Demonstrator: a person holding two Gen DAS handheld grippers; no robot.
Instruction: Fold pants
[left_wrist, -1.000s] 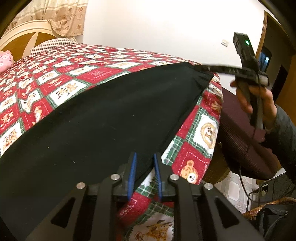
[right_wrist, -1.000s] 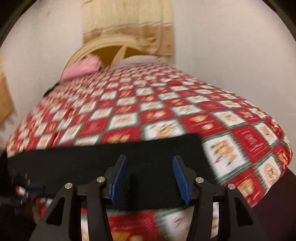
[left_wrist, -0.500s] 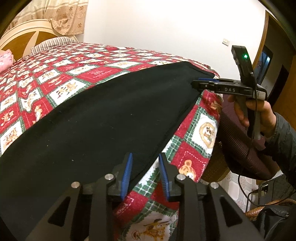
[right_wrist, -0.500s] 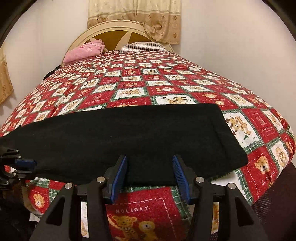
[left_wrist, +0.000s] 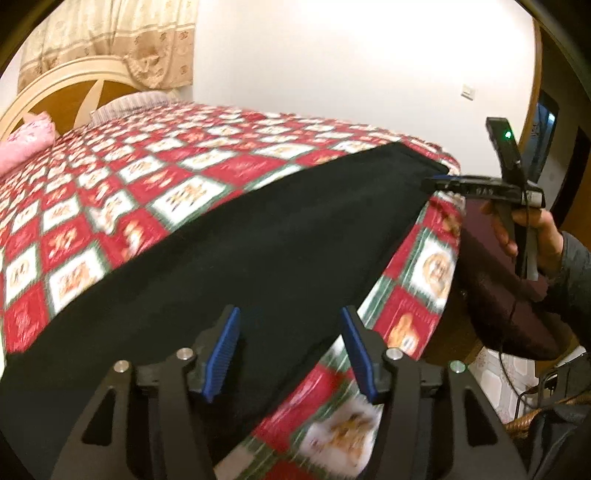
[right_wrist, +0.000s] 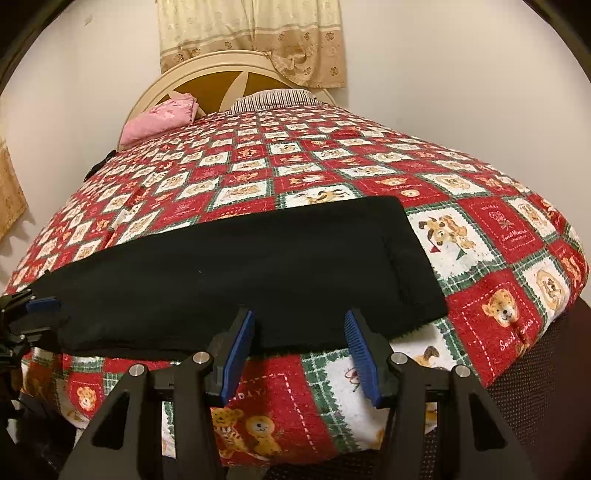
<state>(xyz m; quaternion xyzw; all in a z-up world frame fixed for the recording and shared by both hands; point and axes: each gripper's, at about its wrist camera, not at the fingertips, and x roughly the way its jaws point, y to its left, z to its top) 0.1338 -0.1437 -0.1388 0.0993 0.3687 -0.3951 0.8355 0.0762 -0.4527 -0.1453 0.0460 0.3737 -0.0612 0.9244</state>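
Observation:
Black pants (right_wrist: 236, 273) lie flat in a long strip along the near edge of the bed; they fill the lower half of the left wrist view (left_wrist: 229, 266). My left gripper (left_wrist: 290, 354) is open and empty, its blue pads over the pants' near edge. My right gripper (right_wrist: 299, 350) is open and empty, just short of the pants' front edge. In the left wrist view the right gripper (left_wrist: 439, 182) is held at the pants' far corner. The left gripper (right_wrist: 40, 306) shows at the pants' left end in the right wrist view.
A red, white and green bear-pattern quilt (right_wrist: 332, 166) covers the bed. A pink pillow (right_wrist: 159, 118) and a striped pillow (right_wrist: 273, 98) lie by the headboard. A dark maroon chair (left_wrist: 506, 306) stands at the bed's right corner. A doorway (left_wrist: 565, 173) is behind it.
My left gripper has opened wide and let go of the pants' edge. My right gripper has drawn back a little from the pants; they now lie flat.

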